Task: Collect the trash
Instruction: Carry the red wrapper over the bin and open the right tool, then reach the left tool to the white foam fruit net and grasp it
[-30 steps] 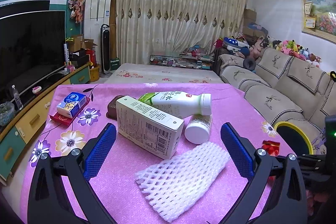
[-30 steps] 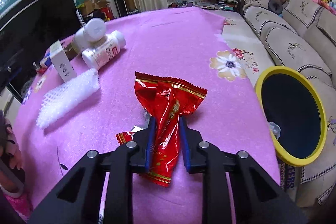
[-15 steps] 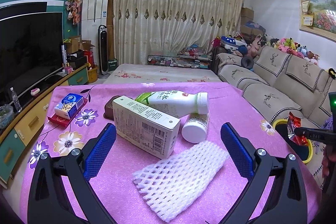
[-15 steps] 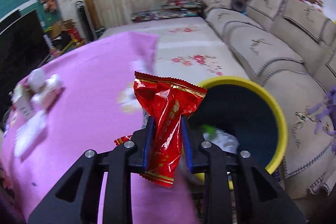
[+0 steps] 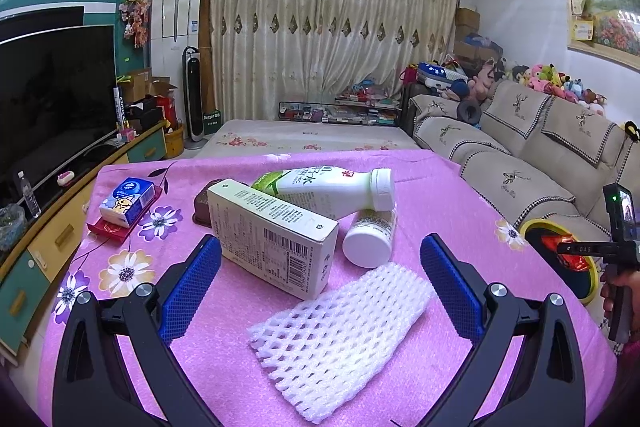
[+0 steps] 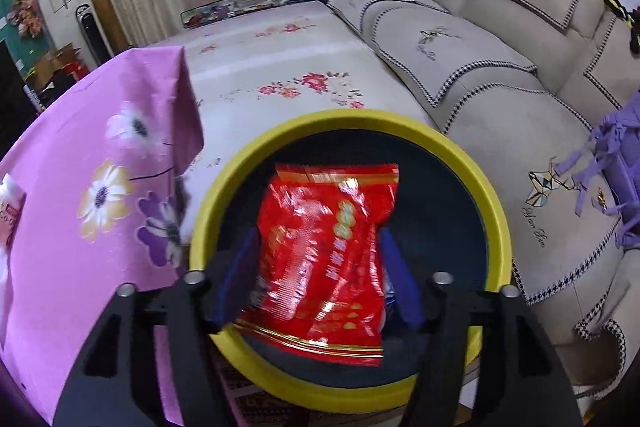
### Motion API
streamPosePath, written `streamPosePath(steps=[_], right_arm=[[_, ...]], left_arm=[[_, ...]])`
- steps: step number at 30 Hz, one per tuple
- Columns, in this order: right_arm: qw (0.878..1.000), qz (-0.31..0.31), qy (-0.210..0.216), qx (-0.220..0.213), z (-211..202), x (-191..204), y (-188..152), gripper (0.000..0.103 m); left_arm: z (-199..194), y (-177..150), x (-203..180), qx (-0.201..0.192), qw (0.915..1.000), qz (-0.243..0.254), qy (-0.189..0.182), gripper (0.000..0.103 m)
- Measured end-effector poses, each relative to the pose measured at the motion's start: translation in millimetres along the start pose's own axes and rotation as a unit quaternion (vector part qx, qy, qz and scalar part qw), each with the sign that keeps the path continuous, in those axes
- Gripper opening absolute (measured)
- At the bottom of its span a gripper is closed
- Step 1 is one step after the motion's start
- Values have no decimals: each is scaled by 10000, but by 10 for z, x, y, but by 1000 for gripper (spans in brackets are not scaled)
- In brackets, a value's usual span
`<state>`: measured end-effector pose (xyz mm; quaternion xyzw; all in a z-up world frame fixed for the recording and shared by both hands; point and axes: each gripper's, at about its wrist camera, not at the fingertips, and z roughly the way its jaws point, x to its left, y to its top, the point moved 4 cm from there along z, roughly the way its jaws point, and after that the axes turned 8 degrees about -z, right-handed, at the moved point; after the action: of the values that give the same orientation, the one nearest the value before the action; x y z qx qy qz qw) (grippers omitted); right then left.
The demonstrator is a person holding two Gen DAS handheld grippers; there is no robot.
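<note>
My right gripper hangs over the black bin with a yellow rim, beside the table. Its jaws are opening, and the red snack wrapper lies loose between the blue pads, spread flat above the bin's mouth. In the left wrist view the same wrapper shows at the bin on the far right. My left gripper stands open over the pink table. A white foam net, a carton box, a milk bottle and a small white bottle lie in front of it.
A tissue pack on a red packet and a brown container sit at the table's far left. A beige sofa runs along the right, close behind the bin. The flowered pink tablecloth hangs next to the bin.
My right gripper has swung from above the table to over the bin. Its jaws have parted and the red wrapper has come loose. The left gripper has stayed put.
</note>
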<state>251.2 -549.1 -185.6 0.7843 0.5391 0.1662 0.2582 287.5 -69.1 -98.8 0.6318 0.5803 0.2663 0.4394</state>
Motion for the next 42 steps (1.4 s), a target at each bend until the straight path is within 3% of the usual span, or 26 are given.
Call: streamPosePath(steps=[7,11,15,18,20,26,32,39,42], right_arm=[[9999,112,51,-119,-102,-34,-12,74],[9996,63,198,-214,-227,6,2,75],[9990,-29,286,-346,-352,40,4,78],[9985,-38,354,-406,-409,54,1,79],[9984,-46,386,-414,-423,57,-3,79],[9983,-79,458,-353,-402,109,-49,79],[9982,-126,504,-307,-387,138,-68,79],[9976,-120,598,-330,-406,149,-83,79],[9973,-109,641,-336,-418,140,-87,79]], left_arm=[[0,-21,-65,28,9999,147,-63,98],[47,-55,-137,344,9985,267,-342,98],[135,-171,-244,950,9912,699,-592,98],[208,-299,-271,1182,9828,1372,-374,98],[275,-344,-245,1333,9782,1548,-367,98],[633,-450,-26,2042,9703,1175,-540,98],[698,-542,-24,2197,9663,1078,-805,97],[645,-618,-165,2124,9629,1399,-899,72],[591,-628,-260,2092,9612,1548,-918,56]])
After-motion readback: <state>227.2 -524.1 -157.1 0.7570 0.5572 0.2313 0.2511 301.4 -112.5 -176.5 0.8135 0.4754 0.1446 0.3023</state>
